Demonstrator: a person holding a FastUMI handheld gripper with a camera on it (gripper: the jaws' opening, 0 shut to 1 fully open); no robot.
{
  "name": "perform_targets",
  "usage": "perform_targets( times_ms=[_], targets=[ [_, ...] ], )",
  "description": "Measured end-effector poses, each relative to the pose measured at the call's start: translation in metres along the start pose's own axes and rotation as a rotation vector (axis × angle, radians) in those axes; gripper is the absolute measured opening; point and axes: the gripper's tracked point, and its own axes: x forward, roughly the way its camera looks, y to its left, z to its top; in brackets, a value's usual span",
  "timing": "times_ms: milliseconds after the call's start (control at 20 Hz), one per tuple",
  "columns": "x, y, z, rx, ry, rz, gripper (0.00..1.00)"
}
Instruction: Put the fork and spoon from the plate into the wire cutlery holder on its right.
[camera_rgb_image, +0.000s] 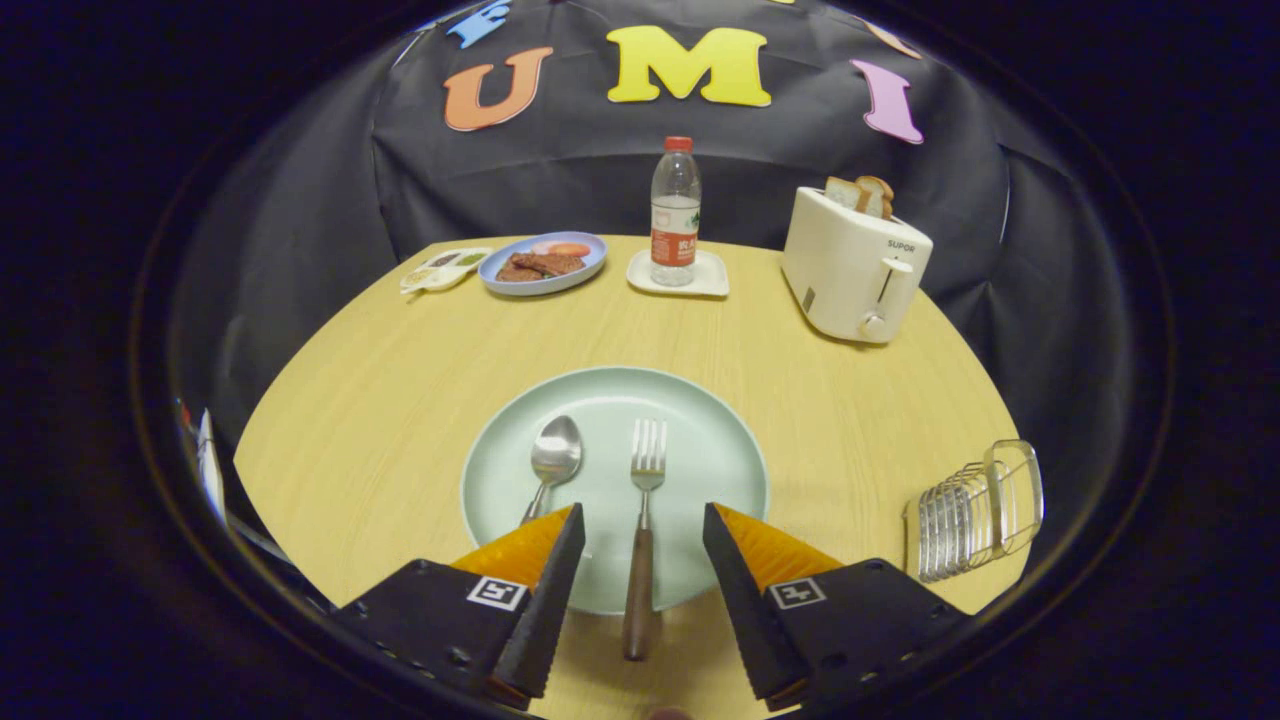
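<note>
Now spread wide, gripper (643, 520) grasping nothing, straddling wooden-handled steel fork (642, 540) on pale green round plate (720, 420); steel spoon (553, 460) just left, partly under left finger. Risk: nudging spoon while closing, or slipping on thin handle. Wire cutlery holder (975, 510) well apart, right.

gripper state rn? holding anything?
gripper: open, holding nothing; fork handle lies between the fingers, untouched, on the plate.
</note>
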Motion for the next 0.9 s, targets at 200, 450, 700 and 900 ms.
perform_targets(
  times_ms=[200, 450, 700, 900],
  targets=[
    [0.011, 0.002, -0.016, 0.008, 0.067, 0.003, 0.51],
    [0.013, -0.003, -0.025, 0.022, 0.113, -0.027, 0.13],
    [0.006, -0.007, -0.027, 0.045, 0.155, -0.017, 0.01],
    [-0.012, -0.011, -0.009, 0.064, 0.16, 0.003, 0.01]
  ],
)
